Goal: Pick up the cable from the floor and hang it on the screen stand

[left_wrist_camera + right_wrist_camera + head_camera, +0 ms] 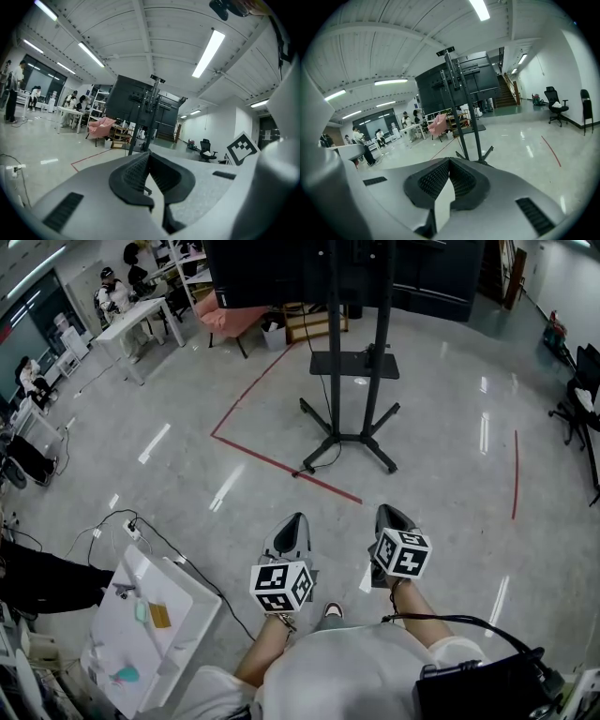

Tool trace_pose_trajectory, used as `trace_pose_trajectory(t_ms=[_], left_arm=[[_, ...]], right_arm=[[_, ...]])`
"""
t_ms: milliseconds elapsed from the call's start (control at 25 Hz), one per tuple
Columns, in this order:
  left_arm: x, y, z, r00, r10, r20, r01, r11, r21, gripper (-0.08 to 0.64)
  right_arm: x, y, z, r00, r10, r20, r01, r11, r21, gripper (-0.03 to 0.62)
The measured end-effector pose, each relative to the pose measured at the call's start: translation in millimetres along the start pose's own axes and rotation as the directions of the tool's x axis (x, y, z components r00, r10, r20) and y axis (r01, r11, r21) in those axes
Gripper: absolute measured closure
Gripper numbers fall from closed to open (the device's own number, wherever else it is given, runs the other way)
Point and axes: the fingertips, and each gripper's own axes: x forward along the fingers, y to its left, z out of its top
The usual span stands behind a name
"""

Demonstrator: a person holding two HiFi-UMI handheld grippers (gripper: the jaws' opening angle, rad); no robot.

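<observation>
The step in hand looks like the approach: nothing is picked up yet. In the head view the left gripper [299, 518] and the right gripper [386, 511] are held side by side just in front of the person, both pointing at the far screen stand [349, 381] across a stretch of bare floor [450, 474].

Each gripper's own view shows its jaws clenched tip to tip with nothing between them, on the left gripper [149, 153] and on the right gripper [449, 161] alike. Both views frame the stand ahead, left of centre [145, 117] and near centre [461, 108].

The cable [313, 461] is most likely the thin dark line that trails to the floor at the stand's near-left foot and ends by the red tape line [272, 459]. It is too thin here to be sure, and a second lead with a power strip [132, 529] runs along the floor at the near left, beside the white table [192, 610].

The cable lies well apart from both grippers. The next move calls for closing that gap, then tipping one gripper down toward the floor and parting its jaws. A cord this thin on smooth floor probably needs the tips set astride it and pressed low before they close. The other gripper stays free to steady the slack when the cord is lifted onto the stand.
</observation>
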Motion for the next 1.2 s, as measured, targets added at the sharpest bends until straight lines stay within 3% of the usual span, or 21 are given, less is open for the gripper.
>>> trace_pose_trajectory(t_ms=[840,1200], left_arm=[[91.7,30.5,4.6,1.0,0.003,-0.031,-0.003,1.0,-0.006,0.557],[186.9,69.8,22.6,0.998,-0.049,-0.041,0.049,0.999,-0.001,0.557]], right_arm=[[78.1,-37.5,30.8,0.999,-0.04,-0.02,0.04,0.999,0.017,0.574],[165.3,-48.6,68.5,0.996,-0.089,-0.02,0.09,0.996,0.03,0.574]])
